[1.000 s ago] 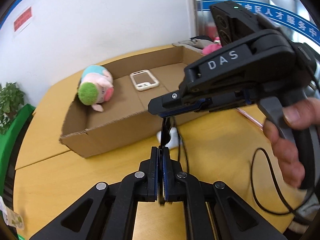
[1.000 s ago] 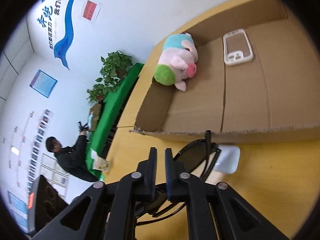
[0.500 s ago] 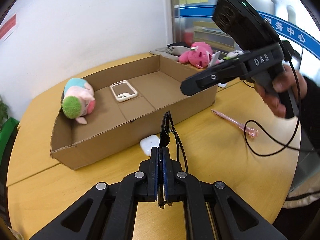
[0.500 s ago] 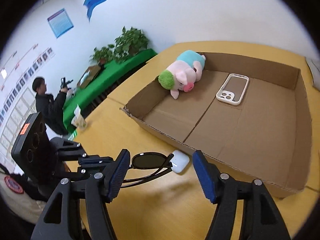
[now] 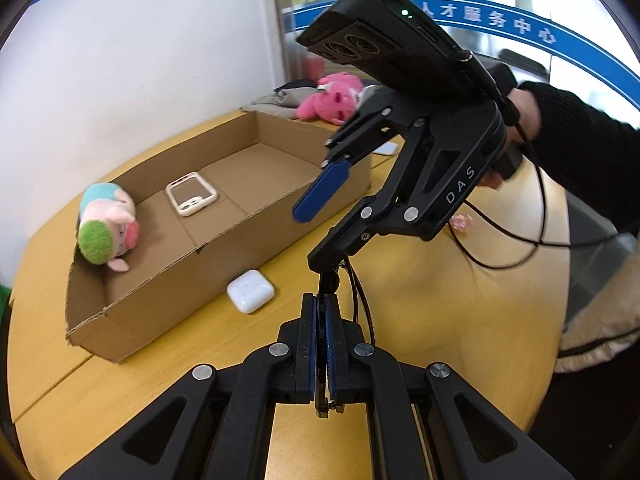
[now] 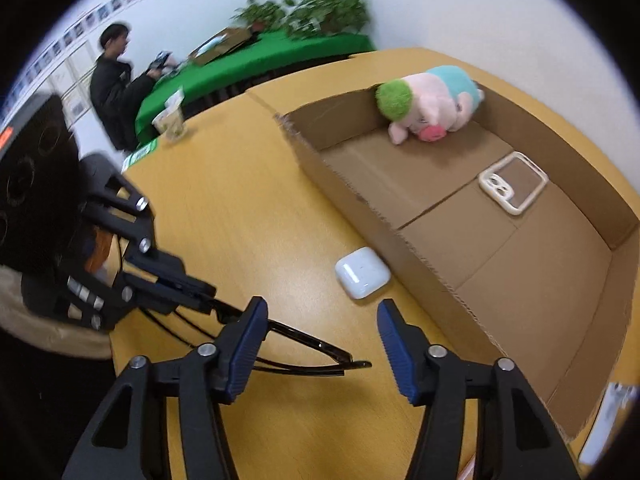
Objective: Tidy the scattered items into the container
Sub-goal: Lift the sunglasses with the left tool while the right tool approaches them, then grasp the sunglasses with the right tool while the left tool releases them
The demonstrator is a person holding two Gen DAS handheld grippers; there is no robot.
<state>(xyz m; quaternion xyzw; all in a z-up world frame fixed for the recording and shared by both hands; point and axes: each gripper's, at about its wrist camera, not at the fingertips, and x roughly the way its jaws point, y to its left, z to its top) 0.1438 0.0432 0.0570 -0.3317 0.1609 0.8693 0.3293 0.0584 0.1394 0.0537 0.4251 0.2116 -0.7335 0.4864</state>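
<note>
So far our shallow brown cardboard box (image 6: 472, 240) holds only the plush pig (image 6: 430, 100) and phone case (image 6: 514, 186), while our left gripper (image 5: 320, 312) pinches the black sunglasses (image 6: 304, 346), our right gripper (image 6: 320, 344), half-spread after narrowing, grips nothing, and the white earbud case (image 6: 362, 272) waits outside.

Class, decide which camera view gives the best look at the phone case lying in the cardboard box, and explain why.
The right wrist view: the phone case lies unobstructed on the floor of the cardboard box, its camera cutout clearly visible. In the left wrist view the same case is whole and unobstructed too, but smaller and farther away.
</note>
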